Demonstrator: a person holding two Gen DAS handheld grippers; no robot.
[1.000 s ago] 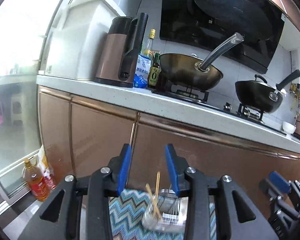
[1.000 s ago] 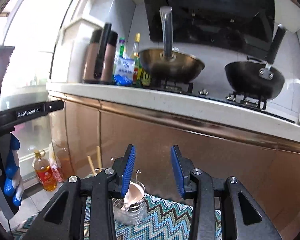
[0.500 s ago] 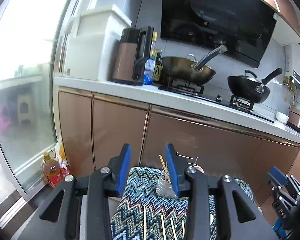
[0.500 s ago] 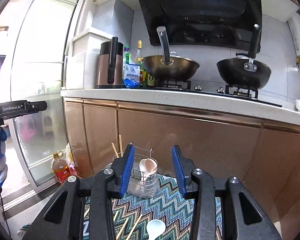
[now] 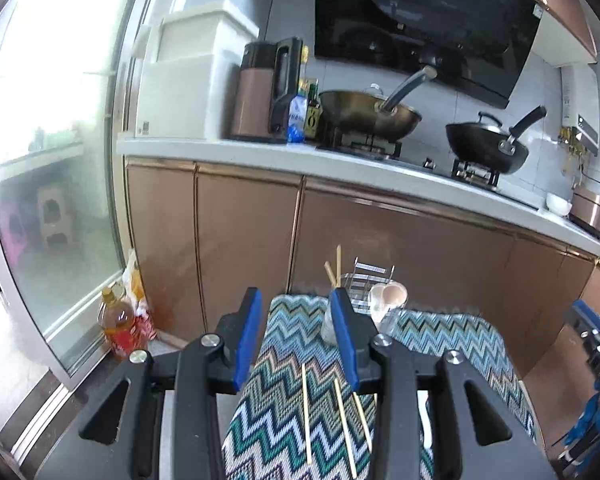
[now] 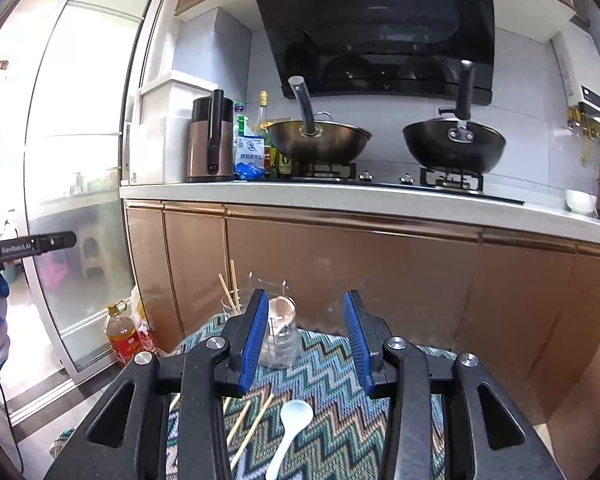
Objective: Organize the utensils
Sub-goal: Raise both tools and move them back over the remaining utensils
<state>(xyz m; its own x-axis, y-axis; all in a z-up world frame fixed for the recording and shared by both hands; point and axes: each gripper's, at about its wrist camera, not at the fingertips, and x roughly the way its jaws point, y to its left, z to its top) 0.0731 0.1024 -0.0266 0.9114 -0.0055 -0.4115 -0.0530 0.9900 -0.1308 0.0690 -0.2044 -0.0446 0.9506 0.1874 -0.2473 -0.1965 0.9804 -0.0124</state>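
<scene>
Both jaws spread and empty over the zigzag-cloth desk (image 6: 332, 392): loose chopsticks (image 5: 306, 412) and white spoon (image 6: 290, 426) lie flat near the glass jars (image 6: 280, 340), so a low pinch may, I think, snag cloth or tip a jar.

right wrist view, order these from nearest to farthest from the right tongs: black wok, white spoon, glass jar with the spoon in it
1. white spoon, lying on the zigzag cloth just under the right tongs.
2. glass jar, standing farther along the cloth, left of centre.
3. black wok, up on the stove, right.
</scene>
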